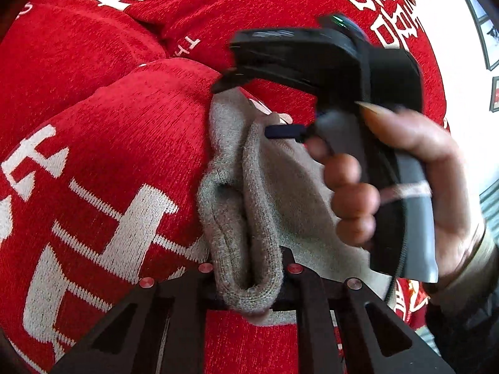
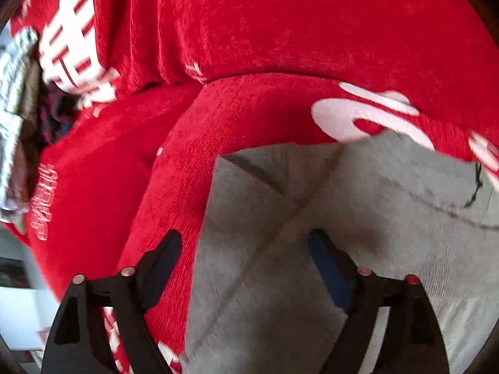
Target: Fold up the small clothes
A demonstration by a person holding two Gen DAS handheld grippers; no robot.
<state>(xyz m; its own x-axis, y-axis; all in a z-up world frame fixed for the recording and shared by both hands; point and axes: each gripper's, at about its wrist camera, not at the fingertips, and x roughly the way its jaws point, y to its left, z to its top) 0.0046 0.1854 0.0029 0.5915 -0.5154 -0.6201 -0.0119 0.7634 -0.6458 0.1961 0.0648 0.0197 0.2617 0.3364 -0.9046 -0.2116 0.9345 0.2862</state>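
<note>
A small grey knitted garment (image 1: 249, 193) lies bunched on a red sofa cover. My left gripper (image 1: 249, 277) is shut on a folded ridge of it, the cloth squeezed between the fingers. In the left wrist view the right gripper (image 1: 312, 62) is held in a hand just above the garment's far part, one dark fingertip (image 1: 280, 132) lying against the cloth. In the right wrist view the right gripper (image 2: 246, 246) is open, its jaws wide apart over the grey garment (image 2: 358, 212), which lies flatter there with a diagonal crease.
The red cover with white woven characters (image 1: 103, 193) drapes over sofa cushions, with a seam between seat and back (image 2: 255, 76). A white wall with framed pictures (image 1: 486, 37) is at the right edge. Clutter (image 2: 18, 118) shows at the left edge.
</note>
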